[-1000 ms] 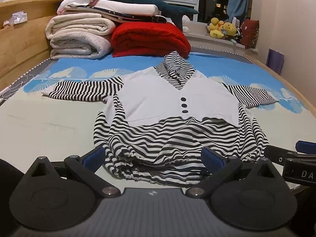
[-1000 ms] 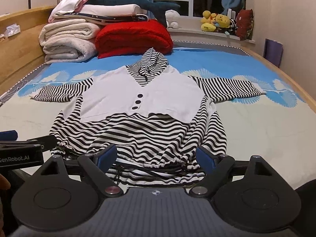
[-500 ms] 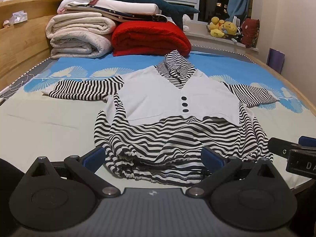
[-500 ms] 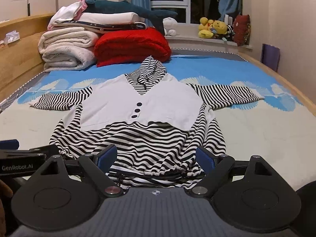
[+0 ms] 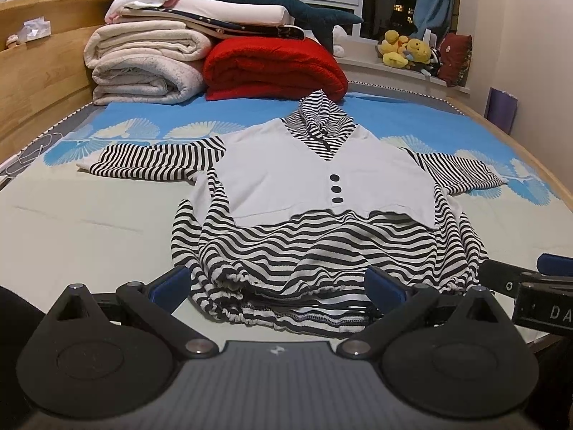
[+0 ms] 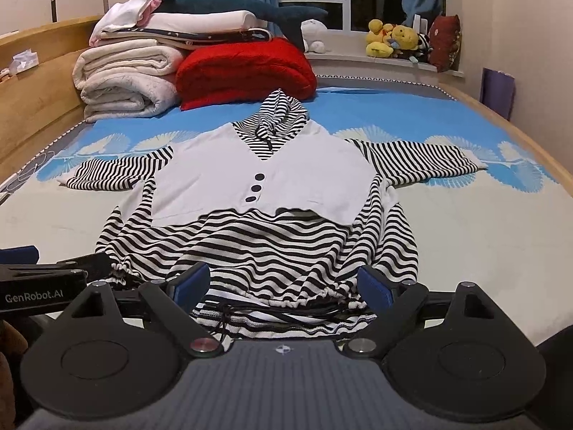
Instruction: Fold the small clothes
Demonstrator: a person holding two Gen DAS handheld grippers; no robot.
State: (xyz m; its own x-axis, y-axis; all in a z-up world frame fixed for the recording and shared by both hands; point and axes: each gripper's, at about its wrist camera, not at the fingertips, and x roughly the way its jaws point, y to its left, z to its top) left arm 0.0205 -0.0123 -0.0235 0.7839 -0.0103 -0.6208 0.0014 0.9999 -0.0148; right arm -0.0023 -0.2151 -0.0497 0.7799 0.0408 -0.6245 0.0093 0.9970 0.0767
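Right wrist | "GenRobot.AI" on left claw (image 6: 53, 268) | both claws wide | hoodie (image 6: 258, 215) flat

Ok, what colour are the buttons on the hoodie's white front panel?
Black: three buttons on the hoodie, clearest in the right wrist view.

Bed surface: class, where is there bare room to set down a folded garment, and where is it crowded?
Bare sheet lies on either side of the striped hooded top, below its spread sleeves: left toward the wooden bed frame, right toward the far edge. The head end is crowded with rolled white blankets and a red blanket.
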